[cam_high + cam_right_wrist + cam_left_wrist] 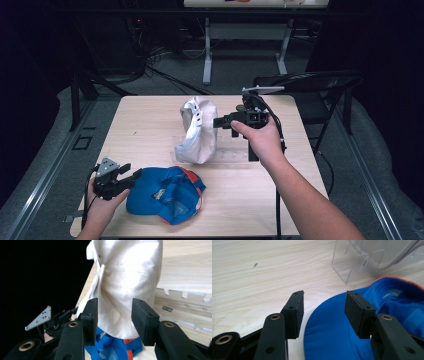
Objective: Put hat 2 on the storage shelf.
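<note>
Two grippers were spread apart: left gripper (pixel 131 176) at brim of blue cap (pixel 167 195) on surface (pixel 150 125), right gripper (pixel 218 121) beside white cap (pixel 197 131), w/o touching.

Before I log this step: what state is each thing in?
White cap: propped upright on the clear stand.
Blue cap: lying on the table, brim between the open jaws.
Left gripper: open, around the brim.
Right gripper: open, beside the white cap.
</note>
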`<state>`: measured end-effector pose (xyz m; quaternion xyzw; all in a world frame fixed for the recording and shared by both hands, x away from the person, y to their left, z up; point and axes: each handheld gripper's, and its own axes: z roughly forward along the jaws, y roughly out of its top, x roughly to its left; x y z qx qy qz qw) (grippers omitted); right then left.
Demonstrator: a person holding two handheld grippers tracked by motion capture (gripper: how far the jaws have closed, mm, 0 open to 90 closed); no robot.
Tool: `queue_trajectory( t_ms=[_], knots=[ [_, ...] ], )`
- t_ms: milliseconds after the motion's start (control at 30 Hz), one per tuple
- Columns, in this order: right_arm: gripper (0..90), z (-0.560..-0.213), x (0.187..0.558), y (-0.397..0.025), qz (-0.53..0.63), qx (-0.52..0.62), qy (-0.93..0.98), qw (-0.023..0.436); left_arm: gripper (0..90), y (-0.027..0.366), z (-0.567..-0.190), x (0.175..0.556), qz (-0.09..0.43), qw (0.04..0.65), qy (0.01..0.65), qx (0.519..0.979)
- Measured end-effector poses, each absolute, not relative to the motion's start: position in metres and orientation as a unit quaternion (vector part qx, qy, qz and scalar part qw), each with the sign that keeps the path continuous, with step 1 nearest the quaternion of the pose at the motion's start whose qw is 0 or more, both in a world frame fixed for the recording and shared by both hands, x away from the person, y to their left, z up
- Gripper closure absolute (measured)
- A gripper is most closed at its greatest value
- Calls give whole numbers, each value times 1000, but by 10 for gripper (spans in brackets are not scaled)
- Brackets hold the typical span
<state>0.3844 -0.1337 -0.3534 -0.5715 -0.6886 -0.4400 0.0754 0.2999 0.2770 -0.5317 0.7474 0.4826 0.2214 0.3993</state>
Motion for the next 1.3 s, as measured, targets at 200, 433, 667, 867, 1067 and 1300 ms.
queue_trajectory(
  t_ms=[200,433,667,867,1067,1300],
  knots=[
    [562,-366,370,-143,-433,-571,-695,60,499,281,-537,300,227,391,482,750],
    [563,-391,355,-153,-428,-573,-696,63,495,281,-539,300,219,392,483,752],
    [563,-427,340,-156,-422,-571,-702,64,492,281,-542,299,219,391,485,751],
    [574,-457,334,-157,-419,-570,-704,65,491,279,-545,300,218,390,481,754],
    [588,-483,322,-151,-405,-565,-716,71,494,278,-546,301,218,385,477,759],
    [592,-503,314,-141,-403,-557,-720,94,494,277,-547,301,217,385,475,761]
  ],
)
